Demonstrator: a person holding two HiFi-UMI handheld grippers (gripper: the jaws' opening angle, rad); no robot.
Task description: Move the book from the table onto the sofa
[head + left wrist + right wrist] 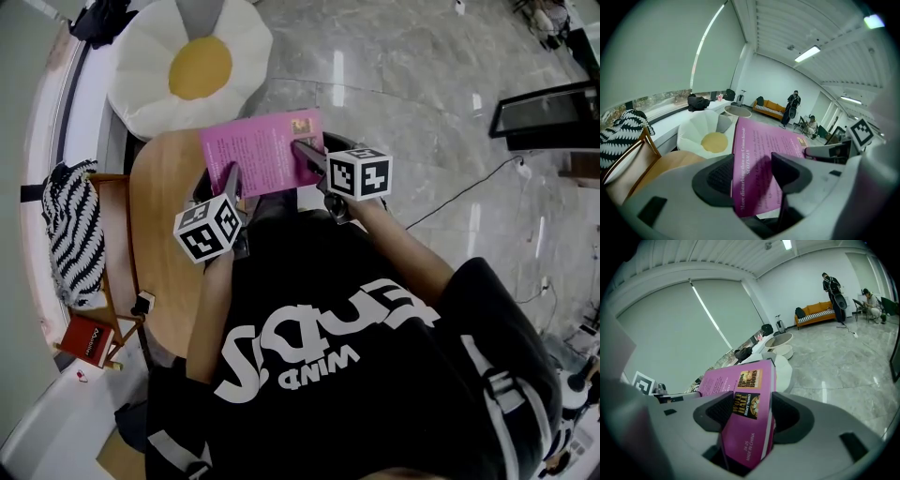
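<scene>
A pink book [262,150] is gripped from both sides, level over the far edge of the round wooden table [159,225]. My left gripper [230,180] is shut on the book's near left edge, and the cover [757,159] sits between its jaws [750,176]. My right gripper [307,155] is shut on the right side, by the spine [750,413]. Just beyond the book lies a white, egg-shaped floor sofa [192,66] with a yellow centre, also in the left gripper view [710,136].
A wooden chair [117,244] with a zebra-striped cushion [75,234] stands left of the table, and a red box [86,337] lies near it. A dark monitor [544,112] and a floor cable [459,192] are at right. An orange sofa [818,312] and people stand far off.
</scene>
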